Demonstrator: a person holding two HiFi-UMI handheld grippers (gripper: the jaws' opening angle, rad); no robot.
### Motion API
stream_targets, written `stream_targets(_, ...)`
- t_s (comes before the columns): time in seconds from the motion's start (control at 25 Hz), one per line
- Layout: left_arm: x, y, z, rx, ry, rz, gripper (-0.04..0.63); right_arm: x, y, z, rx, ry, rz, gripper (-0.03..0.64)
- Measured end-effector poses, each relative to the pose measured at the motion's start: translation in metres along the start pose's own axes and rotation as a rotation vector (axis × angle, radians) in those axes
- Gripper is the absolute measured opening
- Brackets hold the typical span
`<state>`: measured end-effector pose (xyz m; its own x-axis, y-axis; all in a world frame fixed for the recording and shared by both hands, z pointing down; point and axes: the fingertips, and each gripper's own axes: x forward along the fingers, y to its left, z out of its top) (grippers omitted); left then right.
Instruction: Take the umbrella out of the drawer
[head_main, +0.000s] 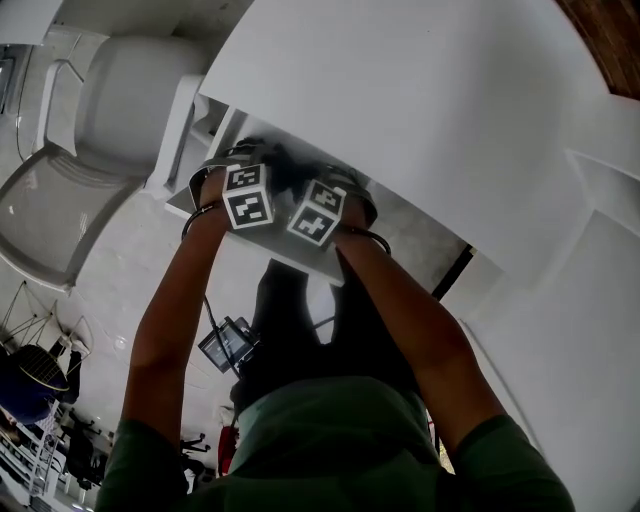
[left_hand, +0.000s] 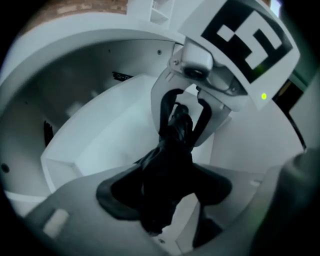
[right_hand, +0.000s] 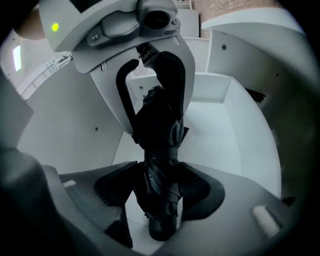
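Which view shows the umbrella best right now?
The right gripper view: the umbrella runs sharp down the picture, with its folds, strap and end cap all showing. The left gripper view shows it as a dark, blurred mass. The head view gives only a small dark patch.

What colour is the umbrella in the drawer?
The umbrella is black, clearest in the right gripper view.

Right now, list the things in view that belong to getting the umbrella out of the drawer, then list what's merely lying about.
Job: black umbrella, open drawer, left gripper and right gripper, both open around the umbrella.
Lying about: white chair, white tabletop.
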<state>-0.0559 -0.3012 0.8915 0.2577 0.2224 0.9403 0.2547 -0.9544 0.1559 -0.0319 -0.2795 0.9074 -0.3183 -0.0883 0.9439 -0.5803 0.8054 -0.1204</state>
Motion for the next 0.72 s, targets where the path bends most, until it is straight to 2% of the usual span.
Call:
stream_targets(0.12, 0.004, 0.007, 0.000, -0.017, -0.012, 0.012, 0.267, 0.010, -0.004, -0.003, -0.015, 0.039, -0.003, 0.251)
stream_targets(0.32, -0.003, 0.007, 0.006, -0.033, -0.024, 0.013, 0.213, 0.000, -0.005, -0.003, 0.028, 0.049, 0.010, 0.190)
stream_targets(0.52, -0.022, 0.000, 0.012, -0.028, -0.009, -0.001, 0.144, -0.023, 0.002, 0.001, 0.039, 0.020, -0.006, 0.179)
stream_targets(0.72, -0.048, -0.005, 0.019, -0.018, -0.018, 0.032, 0.124, -0.052, 0.008, 0.011, 0.055, -0.025, -0.025, 0.175)
